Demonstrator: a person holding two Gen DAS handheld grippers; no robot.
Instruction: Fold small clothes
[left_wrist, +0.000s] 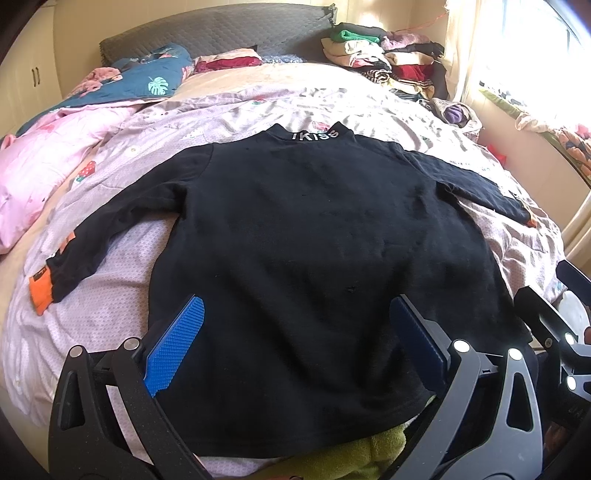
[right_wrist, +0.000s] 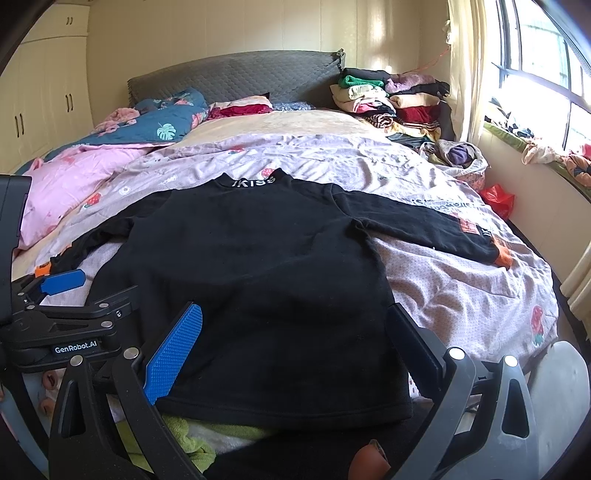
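Observation:
A small black long-sleeved top (left_wrist: 314, 229) (right_wrist: 251, 258) lies flat on the bed, its collar with white lettering (left_wrist: 316, 133) at the far end. Both sleeves are spread sideways, and their orange cuffs (left_wrist: 40, 291) (right_wrist: 502, 256) rest on the sheet. My left gripper (left_wrist: 295, 306) is open over the near hem, left of centre, with nothing between its fingers. My right gripper (right_wrist: 295, 310) is open over the hem's right part. The left gripper's blue pad (right_wrist: 62, 281) shows at the left of the right wrist view. A green cloth (left_wrist: 351, 458) (right_wrist: 177, 432) pokes out from under the hem.
The bed has a pale strawberry-print sheet (right_wrist: 461, 302). A pink quilt (left_wrist: 33, 177) and a blue one (left_wrist: 147, 81) lie at the left. Piled clothes (right_wrist: 391, 99) fill the far right corner. A red bag (right_wrist: 498, 199) and a window sill are to the right.

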